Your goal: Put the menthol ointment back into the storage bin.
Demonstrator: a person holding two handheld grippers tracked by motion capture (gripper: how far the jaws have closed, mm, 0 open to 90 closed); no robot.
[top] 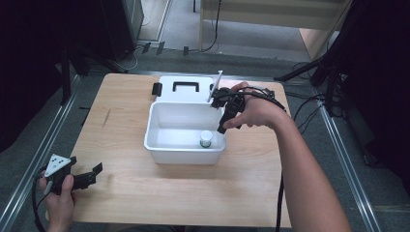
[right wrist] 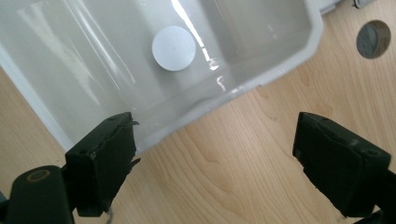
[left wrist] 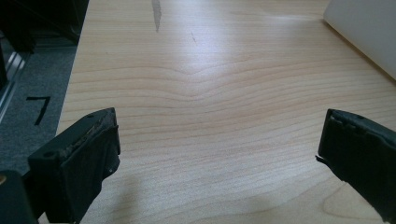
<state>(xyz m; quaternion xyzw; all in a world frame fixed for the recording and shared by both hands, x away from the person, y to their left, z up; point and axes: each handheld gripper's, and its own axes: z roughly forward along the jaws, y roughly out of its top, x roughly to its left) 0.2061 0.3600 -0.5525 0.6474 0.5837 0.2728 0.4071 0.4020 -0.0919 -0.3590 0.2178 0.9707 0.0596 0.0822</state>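
A white plastic box (top: 159, 140) stands open in the middle of the wooden table, its lid (top: 167, 89) with a black handle lying back behind it. Inside, near the front right corner, stands a small bottle (top: 206, 140) with a white cap (right wrist: 173, 48). My right gripper (top: 224, 116) hangs over the box's right rim, pointing down, open and empty; its view looks down over the box wall (right wrist: 261, 77). My left gripper (top: 89, 176) rests low at the table's front left corner, open with nothing between its jaws. Bare wood (left wrist: 219, 121) lies ahead of it.
A round hole (right wrist: 372, 38) in the tabletop shows beside the box in the right gripper view. Metal rails run along both sides of the table, and cables and stand legs lie on the grey floor beyond. A corner of the box (left wrist: 369, 32) shows at the upper right of the left gripper view.
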